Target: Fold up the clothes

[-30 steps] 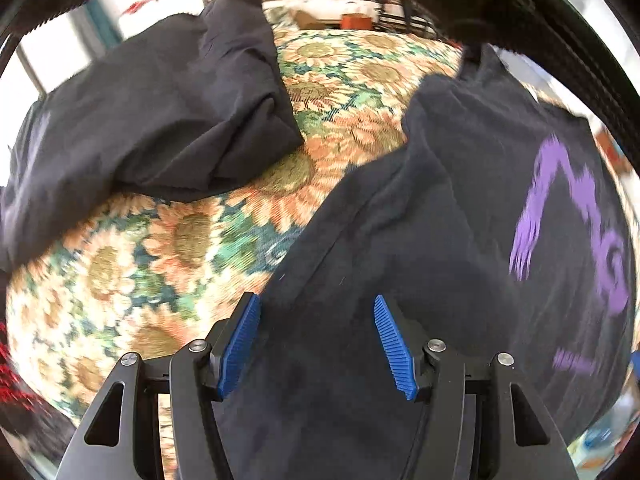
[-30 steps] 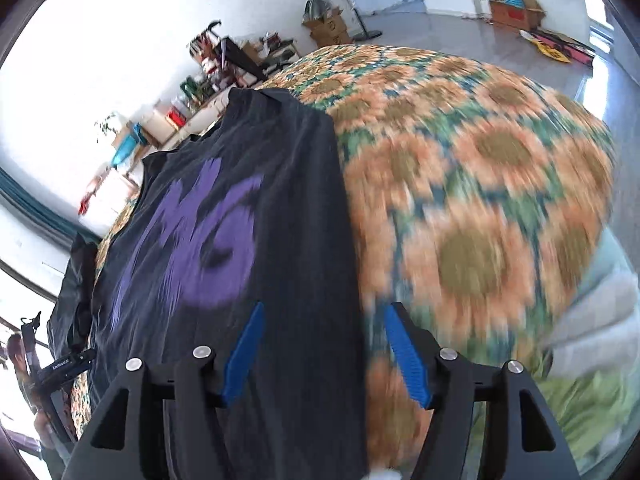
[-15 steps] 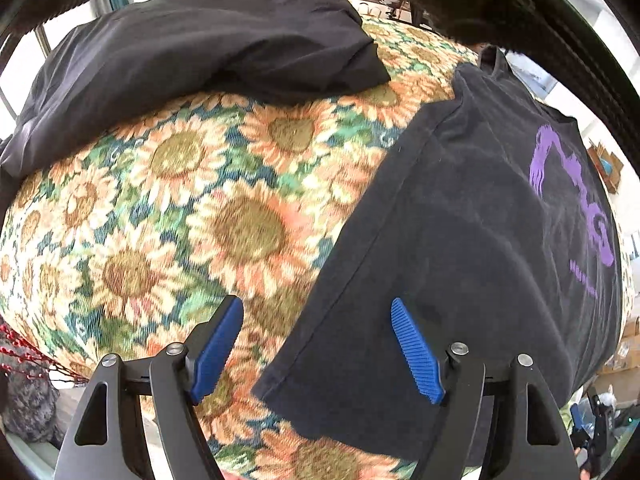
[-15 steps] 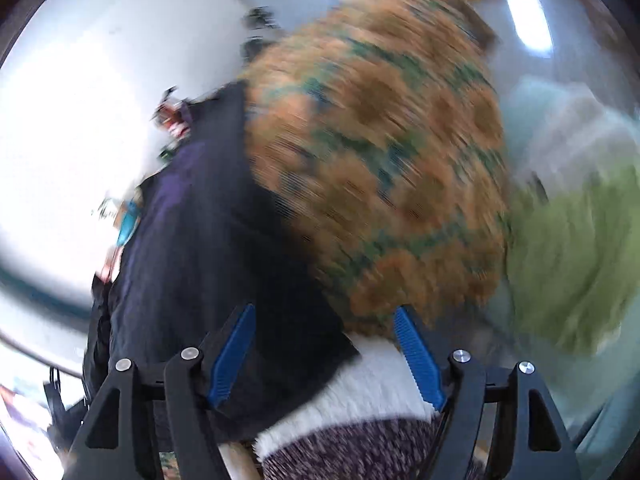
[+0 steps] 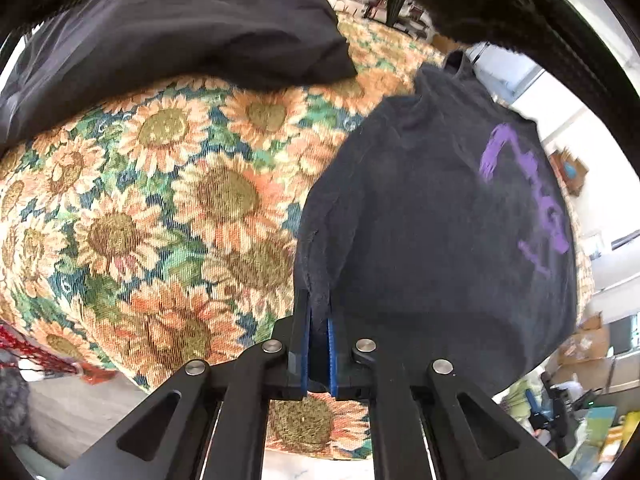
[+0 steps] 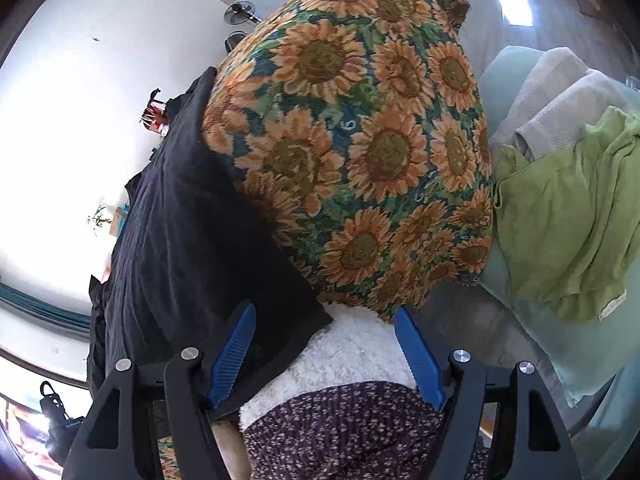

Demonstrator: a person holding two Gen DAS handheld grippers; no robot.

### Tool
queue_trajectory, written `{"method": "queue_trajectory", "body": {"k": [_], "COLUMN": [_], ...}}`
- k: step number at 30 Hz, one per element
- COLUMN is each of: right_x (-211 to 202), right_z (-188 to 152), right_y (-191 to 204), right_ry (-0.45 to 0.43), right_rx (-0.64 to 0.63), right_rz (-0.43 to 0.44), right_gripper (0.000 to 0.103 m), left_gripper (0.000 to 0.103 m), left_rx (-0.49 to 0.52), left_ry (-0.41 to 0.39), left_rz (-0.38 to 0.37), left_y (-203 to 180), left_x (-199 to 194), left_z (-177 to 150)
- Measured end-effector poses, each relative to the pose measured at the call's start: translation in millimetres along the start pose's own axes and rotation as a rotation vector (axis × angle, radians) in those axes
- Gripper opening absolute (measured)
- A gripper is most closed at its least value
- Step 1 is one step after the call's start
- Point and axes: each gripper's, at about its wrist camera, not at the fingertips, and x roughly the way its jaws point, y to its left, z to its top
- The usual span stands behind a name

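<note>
Now our left gripper [image 5: 318,322] pinches the black T-shirt [image 5: 432,216] hem; our right gripper [image 6: 324,354] gapes beside its other corner, needing closure

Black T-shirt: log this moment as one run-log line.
left claw: shut on black T-shirt edge | right claw: open, at its corner | surface: sunflower cloth | fold: not yet made

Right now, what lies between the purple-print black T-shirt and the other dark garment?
Left wrist view: only bare sunflower-print cloth separates T-shirt and dark garment.
</note>
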Motion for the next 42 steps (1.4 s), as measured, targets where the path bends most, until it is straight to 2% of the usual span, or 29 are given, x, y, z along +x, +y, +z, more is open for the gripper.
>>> {"method": "queue_trajectory", "body": {"k": [2, 4, 5, 6, 8, 10, 12, 14, 17, 21, 23, 26, 33, 36, 40, 41, 42], "right_x": [0.2, 0.2, 0.1, -0.5, -0.8, -0.4, 1.0, 3.9, 9.2, 12.9, 13.0, 10.7, 6.9, 5.3, 3.5, 3.1, 2.6], "right_z": [0.4, 1.3, 1.6, 1.7, 1.6, 1.5, 1.5, 1.6, 0.6, -1.1, -1.7, -1.7, -1.3, -1.4, -1.2, -1.2, -1.2], "right_y": [1.5, 2.4, 2.7, 2.8, 3.5, 3.3, 1.4, -1.1, -3.4, 1.0, 3.7, 7.7, 18.2, 21.4, 24.1, 24.8, 25.5], "right_ry": [0.003, 0.006, 0.007, 0.008, 0.013, 0.016, 0.020, 0.028, 0.047, 0.053, 0.046, 0.021, -0.001, -0.004, -0.011, -0.012, -0.014], "right_rx": [-0.007, -0.010, -0.010, -0.009, -0.011, -0.015, -0.009, 0.005, 0.026, 0.006, 0.002, 0.008, -0.003, -0.011, -0.016, -0.017, -0.018], "right_rz": [0.002, 0.008, 0.013, 0.018, 0.021, 0.017, 0.014, 0.016, 0.023, 0.013, 0.009, 0.003, 0.006, 0.007, 0.008, 0.008, 0.008], "right_gripper": [0.076, 0.076, 0.076, 0.076, 0.076, 0.076, 0.076, 0.076, 0.076, 0.076, 0.076, 0.076, 0.076, 0.076, 0.076, 0.076, 0.076], "left_gripper": [0.007, 0.012, 0.023, 0.030, 0.062, 0.066, 0.066, 0.066, 0.057, 0.057, 0.057, 0.057, 0.056, 0.045, 0.016, 0.009, 0.008], "left_rx": [0.004, 0.007, 0.002, -0.004, -0.015, -0.070, -0.128, -0.142, -0.072, 0.006, 0.029, 0.116, 0.181, 0.184, 0.195, 0.194, 0.176], "left_ry": [0.008, 0.017, 0.014, 0.011, 0.006, -0.026, -0.053, -0.070, -0.075, -0.069, -0.065, -0.041, -0.087, -0.108, -0.079, -0.101, -0.134], "left_rz": [0.023, 0.045, 0.070, 0.095, 0.144, 0.159, 0.133, 0.107, 0.153, 0.157, 0.199, 0.278, 0.266, 0.241, 0.207, 0.218, 0.243], "left_y": [-1.3, -2.5, -1.5, -0.5, 1.4, 14.3, 28.9, 36.4, 36.3, 40.8, 40.6, 32.1, 13.5, 10.9, 11.2, 11.4, 13.0], "left_x": [5.9, 11.7, 11.5, 11.4, 11.0, 2.6, -7.8, -13.9, -21.0, -24.5, -22.8, -15.7, -0.3, 6.0, 18.8, 19.7, 18.4], "left_z": [-1.6, -3.2, -4.1, -5.1, -6.9, -7.9, -11.7, -16.4, -22.8, -27.4, -27.8, -33.5, -28.6, -23.5, -26.1, -28.0, -29.3]}}
